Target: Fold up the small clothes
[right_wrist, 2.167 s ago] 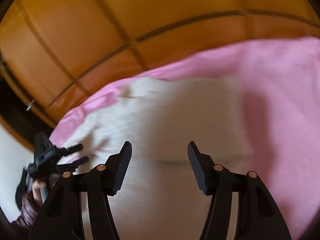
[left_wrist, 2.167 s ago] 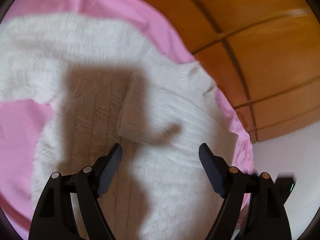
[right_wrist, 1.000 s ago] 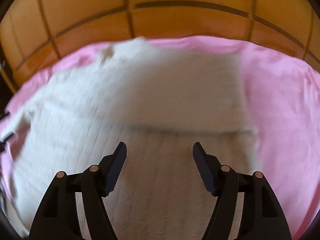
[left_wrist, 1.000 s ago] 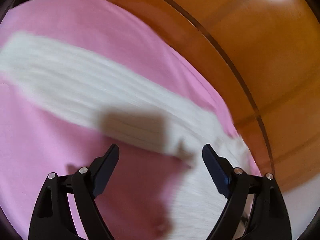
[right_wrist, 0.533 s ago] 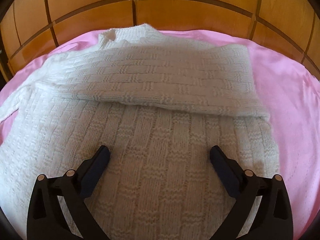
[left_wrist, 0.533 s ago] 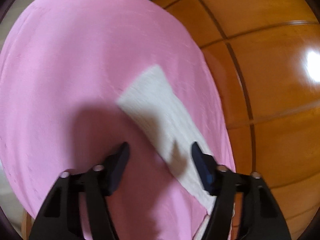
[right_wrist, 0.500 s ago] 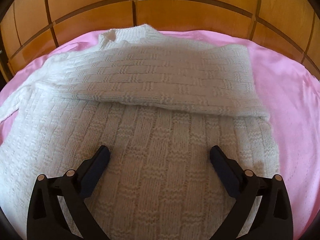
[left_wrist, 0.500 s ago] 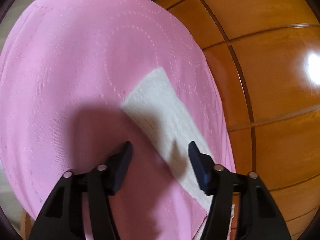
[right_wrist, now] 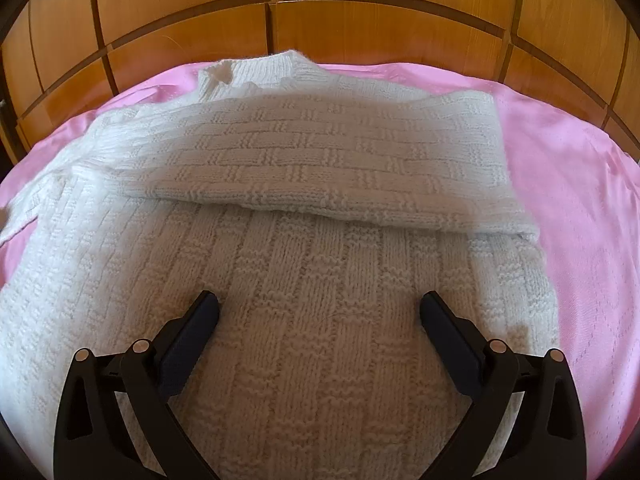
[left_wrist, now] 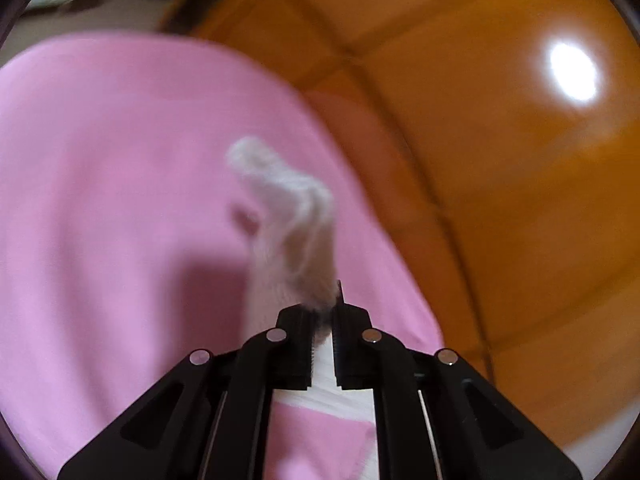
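A white knit sweater (right_wrist: pixel 312 280) lies on a pink cloth (right_wrist: pixel 580 200), one sleeve (right_wrist: pixel 320 160) folded across its chest. My right gripper (right_wrist: pixel 320 312) is open and rests low over the sweater's body, fingers wide apart. In the left wrist view my left gripper (left_wrist: pixel 323 320) is shut on the other sleeve (left_wrist: pixel 296 232), whose cuff end sticks up bunched above the pink cloth (left_wrist: pixel 100 200). The view is blurred.
Orange wooden panels (right_wrist: pixel 360 20) stand close behind the pink cloth's far edge. In the left wrist view the wooden surface (left_wrist: pixel 520 200) lies to the right of the cloth, with a bright light reflection (left_wrist: pixel 572 72).
My left gripper has closed on the flat sleeve and lifted it off the pink cloth, so it now bunches. My right gripper has stayed open over the sweater's body.
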